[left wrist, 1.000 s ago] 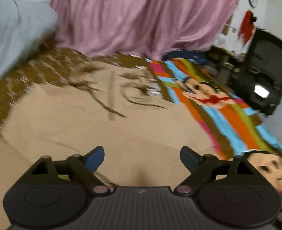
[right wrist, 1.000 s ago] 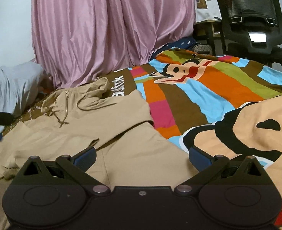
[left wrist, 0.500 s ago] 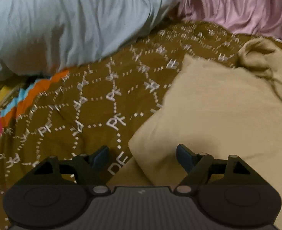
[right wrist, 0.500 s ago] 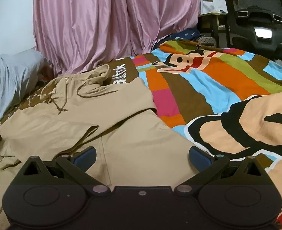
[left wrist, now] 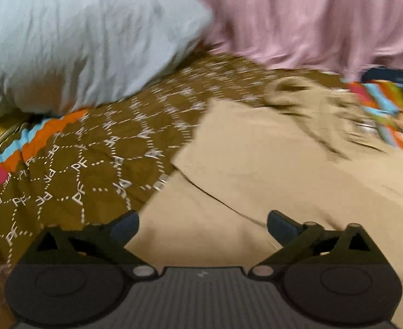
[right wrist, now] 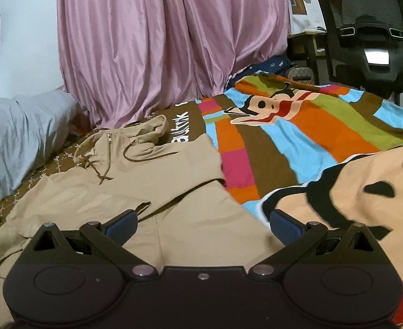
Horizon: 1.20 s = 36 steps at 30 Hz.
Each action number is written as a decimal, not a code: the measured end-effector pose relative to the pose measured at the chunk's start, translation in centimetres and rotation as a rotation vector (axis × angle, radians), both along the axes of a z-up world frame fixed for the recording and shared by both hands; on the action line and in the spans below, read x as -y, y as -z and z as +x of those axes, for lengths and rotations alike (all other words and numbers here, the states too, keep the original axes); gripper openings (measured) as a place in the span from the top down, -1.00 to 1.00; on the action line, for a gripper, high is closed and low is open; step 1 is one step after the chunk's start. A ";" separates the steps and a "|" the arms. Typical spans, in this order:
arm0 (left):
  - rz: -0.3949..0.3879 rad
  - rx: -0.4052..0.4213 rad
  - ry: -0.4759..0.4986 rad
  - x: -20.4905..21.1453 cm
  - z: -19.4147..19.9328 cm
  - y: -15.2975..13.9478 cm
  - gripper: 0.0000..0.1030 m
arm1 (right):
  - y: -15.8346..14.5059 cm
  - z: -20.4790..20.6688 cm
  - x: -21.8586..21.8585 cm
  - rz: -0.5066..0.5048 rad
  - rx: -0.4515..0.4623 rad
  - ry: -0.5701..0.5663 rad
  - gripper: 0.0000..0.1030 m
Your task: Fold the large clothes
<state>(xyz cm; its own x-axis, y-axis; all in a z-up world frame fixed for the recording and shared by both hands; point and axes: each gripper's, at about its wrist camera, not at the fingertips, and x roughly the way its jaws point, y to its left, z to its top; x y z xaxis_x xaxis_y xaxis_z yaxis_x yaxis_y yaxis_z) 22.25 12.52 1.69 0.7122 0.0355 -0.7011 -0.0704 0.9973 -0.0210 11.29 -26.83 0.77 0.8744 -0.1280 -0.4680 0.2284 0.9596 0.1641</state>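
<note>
A tan hooded sweatshirt [right wrist: 152,192] with a zip and dark drawcords lies spread on the bed, hood toward the curtain. In the left wrist view the same sweatshirt [left wrist: 270,164] fills the right half, its left edge on the brown patterned blanket. My left gripper [left wrist: 202,223] hovers over that edge, its jaws opening wide with nothing pinched between the blue pads. My right gripper [right wrist: 202,223] stands open above the sweatshirt's lower body, holding nothing.
A pale blue pillow [left wrist: 78,41] lies at the left by the pink curtain [right wrist: 160,41]. The striped cartoon blanket [right wrist: 311,137] covers the bed to the right. A black office chair [right wrist: 371,33] stands at the far right.
The left gripper swung left from the sweatshirt's middle to its left edge, then back a little to the right, and its jaws widened. The right gripper barely shifted.
</note>
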 end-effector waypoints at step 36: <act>0.847 0.038 0.375 11.3 -14.9 7.3 -0.76 | -11.3 -2.4 6.3 0.471 -0.060 -0.174 0.74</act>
<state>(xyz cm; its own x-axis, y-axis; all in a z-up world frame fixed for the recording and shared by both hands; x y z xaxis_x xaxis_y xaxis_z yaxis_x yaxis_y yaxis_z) 7.34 1.21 -5.59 0.8025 0.2880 -0.5226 0.2460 0.6382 0.7295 8.87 -33.12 12.04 0.8339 0.2546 -0.4898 0.0934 0.8094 0.5797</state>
